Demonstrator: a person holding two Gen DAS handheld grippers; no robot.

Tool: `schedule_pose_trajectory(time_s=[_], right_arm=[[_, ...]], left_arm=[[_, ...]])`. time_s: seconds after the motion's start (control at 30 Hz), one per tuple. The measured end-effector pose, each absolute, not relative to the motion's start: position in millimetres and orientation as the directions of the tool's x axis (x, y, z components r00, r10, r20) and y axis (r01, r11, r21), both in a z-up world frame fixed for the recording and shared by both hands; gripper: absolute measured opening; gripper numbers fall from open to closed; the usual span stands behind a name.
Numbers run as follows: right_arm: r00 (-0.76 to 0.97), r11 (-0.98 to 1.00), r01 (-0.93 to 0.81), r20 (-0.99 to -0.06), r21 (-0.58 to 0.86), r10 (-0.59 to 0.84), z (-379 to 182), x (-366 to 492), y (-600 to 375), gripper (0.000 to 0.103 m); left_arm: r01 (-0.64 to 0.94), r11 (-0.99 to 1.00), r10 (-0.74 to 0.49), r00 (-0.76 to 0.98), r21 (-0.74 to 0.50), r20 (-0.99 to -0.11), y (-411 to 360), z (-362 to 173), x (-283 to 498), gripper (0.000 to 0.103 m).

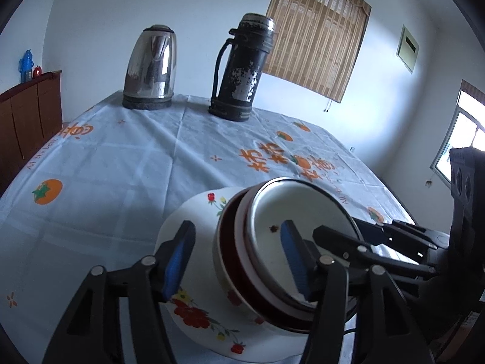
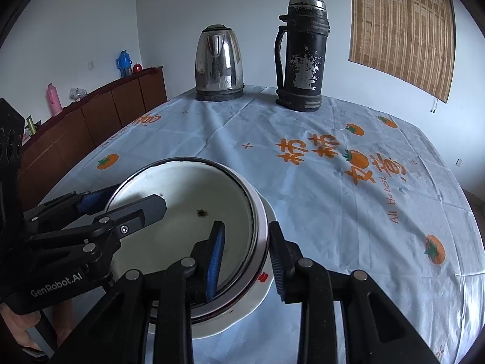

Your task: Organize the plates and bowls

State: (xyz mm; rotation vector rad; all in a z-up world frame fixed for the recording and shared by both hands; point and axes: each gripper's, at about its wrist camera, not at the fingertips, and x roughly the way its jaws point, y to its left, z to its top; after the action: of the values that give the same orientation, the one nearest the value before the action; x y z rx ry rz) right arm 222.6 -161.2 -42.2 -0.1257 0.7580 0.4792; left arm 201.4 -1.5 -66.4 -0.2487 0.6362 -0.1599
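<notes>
Two claws, left (image 1: 239, 254) and right (image 2: 247, 257), each straddle a rim of the white enamel bowl (image 2: 182, 212) atop the flowered white plate (image 1: 194, 312), jaws apart, pads not pressing.

— What's sitting at the far end of the table?
— A steel kettle (image 2: 219, 63) is standing beside a worn black flask (image 2: 303, 54), both upright on the pale tablecloth (image 2: 348, 200) with orange fruit prints.
— And behind?
— A bamboo blind (image 2: 400, 27) is hanging on the wall; a blue bottle (image 2: 123, 63) is resting on the wooden sideboard (image 2: 91, 121).
</notes>
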Motion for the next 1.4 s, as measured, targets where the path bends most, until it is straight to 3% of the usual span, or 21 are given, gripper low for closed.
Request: schedule_pose_trajectory(time_s=[0.13, 0.23, 0.53, 0.63, 0.73, 0.9, 1.1, 1.4], right_arm=[[0.638, 0.880, -0.473, -0.671, 0.045, 0.377, -41.2, 219.5, -159.1, 0.040], [0.659, 0.882, -0.470, -0.650, 0.036, 0.378, -39.1, 215.8, -161.7, 0.046], [0.736, 0.896, -0.443, -0.560, 0.026, 0.381, -28.9, 207.0, -177.7, 0.047], [0.787, 0.903, -0.430, -0.493, -0.008, 0.371, -23.9, 199.1, -180.6, 0.047], [0.849, 0.919, -0.392, -0.399, -0.035, 0.347, -18.8, 189.6, -184.4, 0.057], [0.915, 0.941, -0.337, -0.252, -0.043, 0.316, -14.8, 175.3, -192.4, 0.064], [0.921, 0.951, -0.308, -0.261, -0.027, 0.290, -14.4, 180.3, -197.2, 0.064], [0.925, 0.957, -0.290, -0.262, -0.025, 0.274, -14.6, 179.0, -201.6, 0.070]], left_arm=[[0.076, 0.960, -0.216, 0.816, -0.271, -0.537, -1.1, -61.6, 197.3, 0.069], [0.084, 0.961, -0.216, 0.825, -0.264, -0.523, -2.4, -59.0, 196.0, 0.069], [0.057, 0.981, -0.143, 0.865, -0.188, -0.482, -6.9, -50.7, 189.5, 0.071], [0.048, 0.985, -0.118, 0.885, -0.165, -0.450, -7.9, -46.6, 184.5, 0.075], [0.041, 0.988, -0.099, 0.908, -0.150, -0.406, -9.9, -42.4, 178.0, 0.080], [0.024, 0.992, -0.066, 0.940, -0.127, -0.333, -14.3, -35.9, 168.8, 0.099], [0.023, 0.999, -0.034, 0.947, -0.039, -0.318, -27.8, -33.3, 166.9, 0.102], [0.012, 0.998, -0.036, 0.935, -0.069, -0.352, -22.6, -36.1, 171.6, 0.102]])
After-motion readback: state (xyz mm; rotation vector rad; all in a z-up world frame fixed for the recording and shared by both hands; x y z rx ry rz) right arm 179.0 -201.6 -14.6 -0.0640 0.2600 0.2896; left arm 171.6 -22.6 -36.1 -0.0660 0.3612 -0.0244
